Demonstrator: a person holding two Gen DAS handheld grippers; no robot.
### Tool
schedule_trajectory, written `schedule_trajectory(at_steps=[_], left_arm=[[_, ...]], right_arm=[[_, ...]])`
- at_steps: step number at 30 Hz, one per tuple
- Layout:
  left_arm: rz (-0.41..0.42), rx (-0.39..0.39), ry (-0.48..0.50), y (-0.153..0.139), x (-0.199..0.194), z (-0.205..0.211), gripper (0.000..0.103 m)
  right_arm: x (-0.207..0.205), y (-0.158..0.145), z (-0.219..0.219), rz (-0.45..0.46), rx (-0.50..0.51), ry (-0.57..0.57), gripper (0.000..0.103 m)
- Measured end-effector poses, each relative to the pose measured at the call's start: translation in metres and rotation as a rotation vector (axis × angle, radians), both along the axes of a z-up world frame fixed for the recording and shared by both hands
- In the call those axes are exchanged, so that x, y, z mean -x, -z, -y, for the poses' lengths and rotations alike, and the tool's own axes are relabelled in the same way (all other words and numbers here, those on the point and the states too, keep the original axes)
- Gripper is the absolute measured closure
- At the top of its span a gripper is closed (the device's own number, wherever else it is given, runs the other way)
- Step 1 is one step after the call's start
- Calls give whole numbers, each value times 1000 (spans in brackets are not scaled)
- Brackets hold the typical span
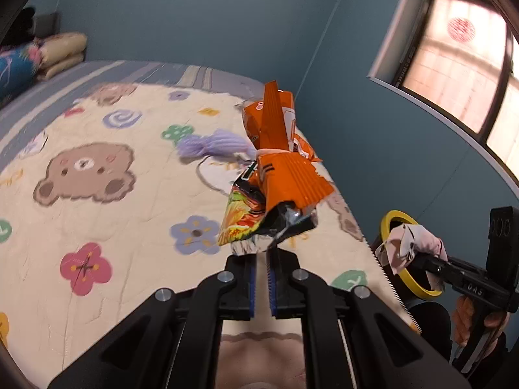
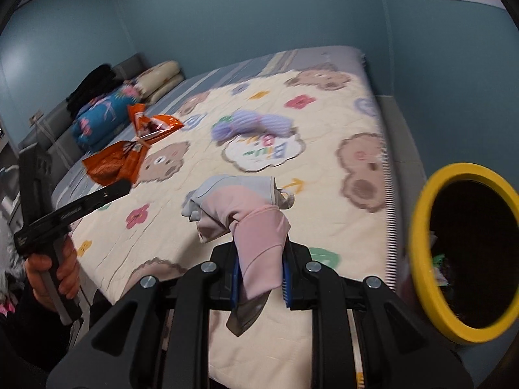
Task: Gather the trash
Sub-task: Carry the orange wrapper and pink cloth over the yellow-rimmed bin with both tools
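Observation:
My left gripper is shut on an orange snack wrapper and holds it up above the bed; the wrapper also shows in the right wrist view. My right gripper is shut on a crumpled pink and pale-blue wrapper, held above the bed's near edge; it also shows in the left wrist view. A bin with a yellow rim and dark inside stands beside the bed at the right, and also shows in the left wrist view.
The bed has a cream quilt with bears and flowers. A purple yarn skein lies on it, also in the left wrist view. Folded bedding and a blue pillow sit at the headboard. Blue walls and a window surround the bed.

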State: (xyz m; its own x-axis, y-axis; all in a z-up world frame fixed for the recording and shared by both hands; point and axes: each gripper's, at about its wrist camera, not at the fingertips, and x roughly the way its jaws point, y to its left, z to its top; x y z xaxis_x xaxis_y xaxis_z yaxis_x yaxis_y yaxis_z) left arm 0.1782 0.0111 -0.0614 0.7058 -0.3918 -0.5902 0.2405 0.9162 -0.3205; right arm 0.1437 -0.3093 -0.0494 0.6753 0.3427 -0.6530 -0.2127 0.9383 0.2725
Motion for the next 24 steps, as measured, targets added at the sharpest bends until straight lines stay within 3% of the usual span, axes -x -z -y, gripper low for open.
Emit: schedule_trajectory(at_steps=[9,24], left_arm=[[57,-12,156,-31,2,77,98],[102,-28,352,-52,-11,187,98]], right_arm=[[17,-17,70,44,-12,157,84],[39,-38,154,113,-9,348,84]])
